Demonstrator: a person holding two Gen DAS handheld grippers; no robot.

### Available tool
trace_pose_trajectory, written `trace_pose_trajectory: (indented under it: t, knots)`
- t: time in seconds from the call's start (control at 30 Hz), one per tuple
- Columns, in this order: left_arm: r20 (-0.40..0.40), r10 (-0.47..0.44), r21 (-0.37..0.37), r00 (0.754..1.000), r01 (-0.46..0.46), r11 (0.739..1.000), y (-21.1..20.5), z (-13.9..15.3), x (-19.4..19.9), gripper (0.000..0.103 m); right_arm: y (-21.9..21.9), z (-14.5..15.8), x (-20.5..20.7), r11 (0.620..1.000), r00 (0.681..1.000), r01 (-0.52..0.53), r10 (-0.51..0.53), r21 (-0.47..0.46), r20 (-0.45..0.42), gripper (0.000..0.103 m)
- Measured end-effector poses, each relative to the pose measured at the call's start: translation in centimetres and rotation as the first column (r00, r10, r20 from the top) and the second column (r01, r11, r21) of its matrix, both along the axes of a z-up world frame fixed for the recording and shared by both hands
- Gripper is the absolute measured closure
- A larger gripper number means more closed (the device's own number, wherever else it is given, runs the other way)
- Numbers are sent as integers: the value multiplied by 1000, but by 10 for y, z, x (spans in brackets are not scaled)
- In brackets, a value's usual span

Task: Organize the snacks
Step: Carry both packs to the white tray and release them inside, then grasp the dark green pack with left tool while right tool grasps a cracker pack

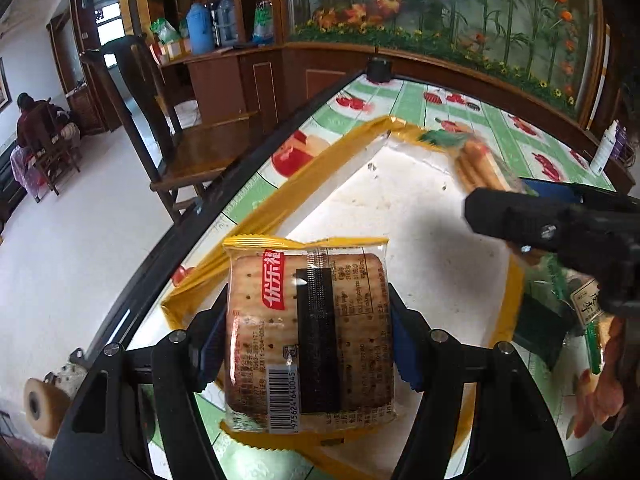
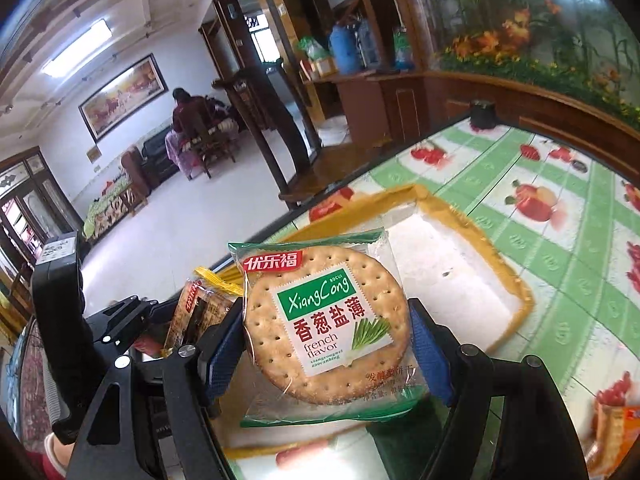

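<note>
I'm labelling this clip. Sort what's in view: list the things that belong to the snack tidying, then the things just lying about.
Belongs to the job:
- square cracker pack, in the left gripper
- round scallion cracker pack, in the right gripper
- white tray with yellow rim

Just lying about:
- wooden chair
- blue thermos
- white spray bottle

My left gripper [image 1: 308, 332] is clamped on a square cracker pack [image 1: 308, 336], the right gripper [image 2: 326, 340] on a round scallion cracker pack [image 2: 326, 324]. The white foam tray [image 1: 420, 240] floor lies open ahead. Obstacles: its yellow-taped rim [image 1: 320, 164]; right gripper crossing above the tray's right side; wooden chair [image 1: 176, 136] beside the table edge [image 1: 224, 208].
</note>
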State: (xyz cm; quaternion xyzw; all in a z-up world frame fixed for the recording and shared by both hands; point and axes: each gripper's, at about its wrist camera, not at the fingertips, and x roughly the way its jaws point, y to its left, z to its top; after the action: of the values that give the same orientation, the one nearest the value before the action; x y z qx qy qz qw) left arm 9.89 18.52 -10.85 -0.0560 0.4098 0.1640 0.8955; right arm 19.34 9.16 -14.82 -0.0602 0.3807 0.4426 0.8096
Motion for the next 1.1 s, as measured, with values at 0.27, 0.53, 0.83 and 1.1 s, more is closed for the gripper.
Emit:
trace_pose_trajectory:
  t: [0.27, 0.53, 0.83, 1.1]
  knots:
    - [-22, 13, -20, 1000, -14, 1000, 6, -7, 9, 35, 13, -17, 9, 999, 1000, 4, -4, -52, 12, 26]
    - [-69, 64, -50, 996, -68, 996, 15, -13, 10, 15, 20, -30, 16, 995, 1000, 11, -10, -97, 14, 24]
    - [-5, 32, -90, 999, -33, 995, 2, 9, -4, 10, -40, 3, 2, 996, 994, 94, -93, -10, 52, 16]
    - [29, -214, -124, 976, 216, 968, -87, 30, -7, 10, -155, 26, -33, 969, 965, 243, -246, 54, 84, 9]
